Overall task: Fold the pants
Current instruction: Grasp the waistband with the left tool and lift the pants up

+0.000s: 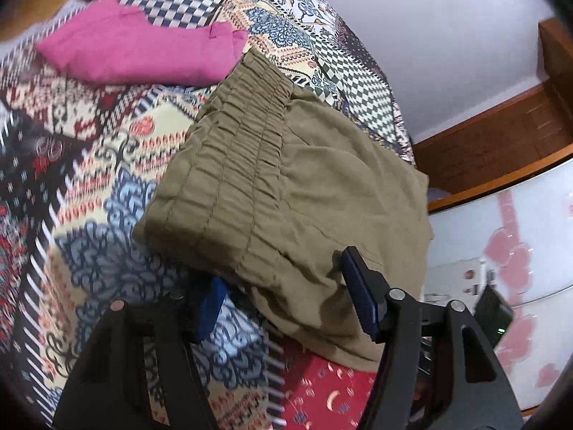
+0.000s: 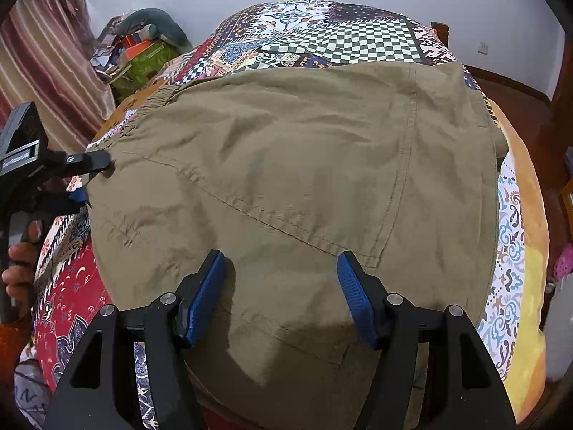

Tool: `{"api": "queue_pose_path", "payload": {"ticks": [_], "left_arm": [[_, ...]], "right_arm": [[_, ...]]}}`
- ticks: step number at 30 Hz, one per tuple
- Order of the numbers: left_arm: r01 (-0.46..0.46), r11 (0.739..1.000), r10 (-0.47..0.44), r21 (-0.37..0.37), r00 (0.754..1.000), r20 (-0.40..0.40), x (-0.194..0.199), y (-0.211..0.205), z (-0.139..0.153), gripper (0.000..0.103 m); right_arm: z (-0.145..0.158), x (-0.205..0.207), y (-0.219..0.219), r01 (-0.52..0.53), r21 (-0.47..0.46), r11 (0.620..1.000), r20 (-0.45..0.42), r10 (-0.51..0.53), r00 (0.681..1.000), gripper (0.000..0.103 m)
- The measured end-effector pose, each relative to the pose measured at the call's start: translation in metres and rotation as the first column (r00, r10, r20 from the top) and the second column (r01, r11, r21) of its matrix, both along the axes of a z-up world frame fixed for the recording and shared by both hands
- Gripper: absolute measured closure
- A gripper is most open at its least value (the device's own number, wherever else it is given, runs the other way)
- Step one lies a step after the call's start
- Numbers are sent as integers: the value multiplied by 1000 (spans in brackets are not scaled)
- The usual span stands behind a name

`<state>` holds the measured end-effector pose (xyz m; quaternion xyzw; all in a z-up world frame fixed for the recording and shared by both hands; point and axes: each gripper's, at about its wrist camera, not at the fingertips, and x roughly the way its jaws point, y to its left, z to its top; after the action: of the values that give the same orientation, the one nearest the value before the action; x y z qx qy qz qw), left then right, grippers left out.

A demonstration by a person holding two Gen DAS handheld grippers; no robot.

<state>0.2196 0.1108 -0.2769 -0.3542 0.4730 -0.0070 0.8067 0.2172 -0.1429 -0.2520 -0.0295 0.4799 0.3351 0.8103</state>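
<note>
Olive pants [image 2: 293, 179] lay folded and wrinkled on the bed [image 2: 340, 43] w/ gathered waistband near a pink garment [image 1: 136, 53]. Left tool [image 1: 283, 297] and right tool [image 2: 281, 294] both spread, over the fabric edge.

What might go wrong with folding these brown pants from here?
Both grippers look open around cloth: the left gripper at the pants' edge, the right gripper over the middle. A shallow pinch may slip or grab only the top layer. The pants reach the bed's edge, so they might slide off.
</note>
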Motion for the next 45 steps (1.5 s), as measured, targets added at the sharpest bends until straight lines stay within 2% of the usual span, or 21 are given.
{"api": "queue_pose_path", "payload": {"ticks": [4,7,10,13,15,22,26,31,38,42,45], "left_arm": [[13,994,-13,112,1000,-1,8,-7,3,55],[35,988,-39,149,999,28,5,-6,8,65],[59,976,-72,208,996,59,0,-6,19,71],[68,949,-101,307,990,95,-10,-12,36,75],[52,937,-99,344,988,120,-20,-12,47,75],[-19,848,-92,529,979,182,-75,-1,87,75],[-43,818,-78,573,980,184,-91,8,93,75],[-33,765,-117,643,975,189,-97,-2,99,75],[19,691,-238,723,950,203,-86,-38,111,75],[70,665,-317,743,928,196,-77,-59,118,76],[104,657,-364,747,911,193,-72,-73,121,78]], "right_arm": [[0,-1,1,1,-1,1000,1,-1,1000,42],[1,-1,0,3,-4,1000,2,-3,1000,42],[2,0,2,1,-9,1000,4,-1,1000,42],[5,1,5,-13,-4,1000,4,13,1000,42],[7,-2,10,-26,-2,1000,9,26,1000,42],[18,-10,39,-91,8,996,38,91,995,42],[22,-17,61,-134,7,991,62,133,989,42],[25,-20,69,-149,-15,989,74,150,986,42],[28,-12,37,-52,4,999,63,51,997,42],[32,-10,10,19,0,1000,74,-19,997,42],[32,-13,-7,55,-8,998,75,-54,996,42]]}}
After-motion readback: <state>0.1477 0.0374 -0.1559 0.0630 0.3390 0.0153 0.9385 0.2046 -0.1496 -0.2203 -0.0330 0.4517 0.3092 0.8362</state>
